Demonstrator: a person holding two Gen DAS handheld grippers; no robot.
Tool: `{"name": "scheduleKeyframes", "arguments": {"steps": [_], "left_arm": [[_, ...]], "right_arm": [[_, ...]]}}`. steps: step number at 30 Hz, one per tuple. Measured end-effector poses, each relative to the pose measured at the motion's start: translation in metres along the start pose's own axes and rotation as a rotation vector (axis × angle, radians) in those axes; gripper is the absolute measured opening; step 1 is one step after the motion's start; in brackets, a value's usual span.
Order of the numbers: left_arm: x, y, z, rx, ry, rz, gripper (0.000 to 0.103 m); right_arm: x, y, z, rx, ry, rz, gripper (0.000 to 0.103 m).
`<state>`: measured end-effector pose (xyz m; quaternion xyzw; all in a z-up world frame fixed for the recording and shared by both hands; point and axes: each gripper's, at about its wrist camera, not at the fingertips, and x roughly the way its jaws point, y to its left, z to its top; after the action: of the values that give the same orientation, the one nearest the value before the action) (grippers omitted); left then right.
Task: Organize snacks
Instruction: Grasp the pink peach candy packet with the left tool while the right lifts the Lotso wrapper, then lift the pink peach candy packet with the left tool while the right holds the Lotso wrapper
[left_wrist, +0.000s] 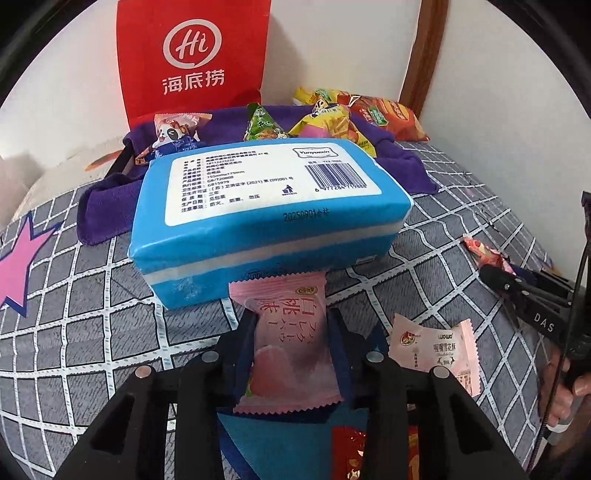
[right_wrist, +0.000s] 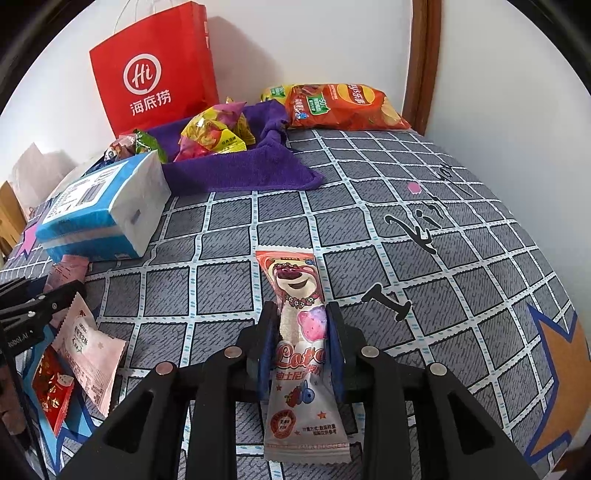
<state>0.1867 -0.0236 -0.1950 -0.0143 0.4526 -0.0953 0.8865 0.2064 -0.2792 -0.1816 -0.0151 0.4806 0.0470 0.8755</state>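
Inspecting both wrist views, we record two grips in place. Left gripper (left_wrist: 291, 325) is closed nearly to its narrowest on a pink peach snack (left_wrist: 286, 343), pads pressing both long edges; the pkt's far end reaches the blue tissue pack (left_wrist: 266, 218) — contact there we cannot confirm. Right gripper (right_wrist: 302, 321) is likewise clamped, on a Lotso bear snack (right_wrist: 297, 332), a long pkt running lengthwise between the fingers, its far end over the grey checked bedsheet (right_wrist: 406, 221).

Loose items: a pale pink wowo snack (left_wrist: 436, 354) lies on the sheet just right of the left gripper, and a red pkt (right_wrist: 51, 391) sits beside it, nearer the camera in the left view. A purple towel (right_wrist: 236, 170) lies behind the tissue pack, w/ a yellow snack bag (right_wrist: 210, 133) and a green pkt (left_wrist: 262, 125) on it. An orange chip bag (right_wrist: 343, 107) rests at the wall — beyond the towel. A red paper bag (right_wrist: 155, 70) stands upright against the wall.
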Motion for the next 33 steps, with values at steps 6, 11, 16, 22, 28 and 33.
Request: {"name": "scheduleKeyframes", "arguments": {"steps": [6,11,16,22,28,33], "left_arm": [[0.0,-0.004,0.0,0.013,0.003,0.015,0.036],[-0.001,0.0,0.0,0.0,0.003,-0.002,0.035],[0.0,0.0,0.0,0.002,0.003,-0.002,0.036],[0.0,0.0,0.0,-0.003,0.003,-0.005,0.036],[-0.001,0.002,0.0,-0.017,-0.003,-0.012,0.034],[-0.002,0.006,0.0,-0.044,-0.009,-0.04,0.033]], "right_arm": [[0.001,0.0,0.001,-0.004,0.004,0.016,0.033],[0.003,0.006,0.002,-0.043,0.006,-0.003,0.035],[0.002,0.0,0.002,-0.024,0.005,0.019,0.036],[0.002,0.008,0.001,-0.056,0.004,0.016,0.045],[0.002,0.002,0.0,-0.028,0.0,0.04,0.045],[-0.001,0.0,0.0,-0.007,-0.009,-0.008,0.024]]}}
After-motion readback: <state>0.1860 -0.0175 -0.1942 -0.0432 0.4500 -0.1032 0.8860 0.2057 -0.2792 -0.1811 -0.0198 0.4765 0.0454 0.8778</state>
